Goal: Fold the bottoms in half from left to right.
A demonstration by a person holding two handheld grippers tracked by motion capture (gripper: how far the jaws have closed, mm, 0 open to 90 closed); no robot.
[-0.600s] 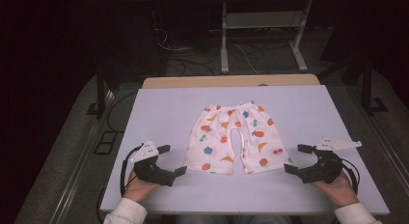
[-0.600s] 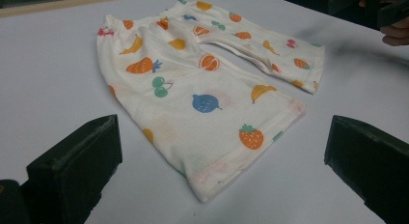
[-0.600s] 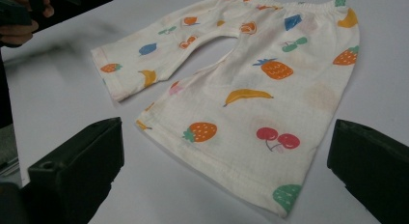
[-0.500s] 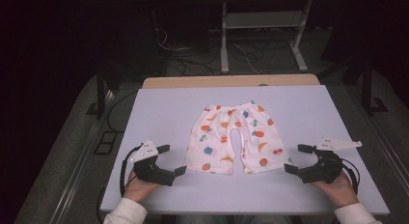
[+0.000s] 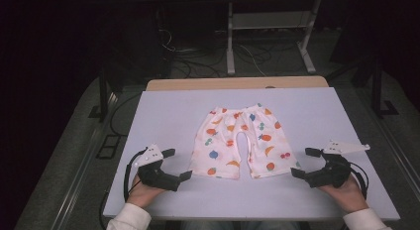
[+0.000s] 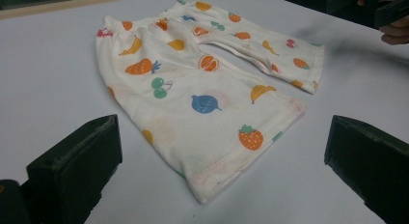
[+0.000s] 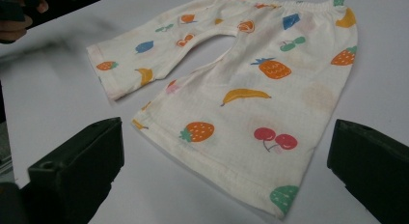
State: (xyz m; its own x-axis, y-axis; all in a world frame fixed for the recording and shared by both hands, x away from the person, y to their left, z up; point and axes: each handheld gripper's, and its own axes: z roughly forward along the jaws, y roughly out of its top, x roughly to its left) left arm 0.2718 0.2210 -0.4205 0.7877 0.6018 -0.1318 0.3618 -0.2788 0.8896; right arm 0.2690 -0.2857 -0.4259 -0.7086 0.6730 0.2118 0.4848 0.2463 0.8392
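Little moved since earlier frames: both grippers hold same spots near front table edge, shorts unshifted. Fruit-print baby shorts (image 5: 240,141) flat at centre of white table (image 5: 163,111), waistband far side, leg hems toward person. Left gripper (image 5: 172,164) beside left leg hem, jaws wide apart, holding nothing, left hand (image 5: 141,193) low behind it, wrist on table. Right gripper (image 5: 303,162) beside right leg hem, jaws wide, empty, right hand (image 5: 346,190) wrapped around grip. Both point inward at shorts, not touching.

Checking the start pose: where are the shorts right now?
The shorts lie flat mid-table in the high view, waistband away from the person, between the open left gripper and right gripper.
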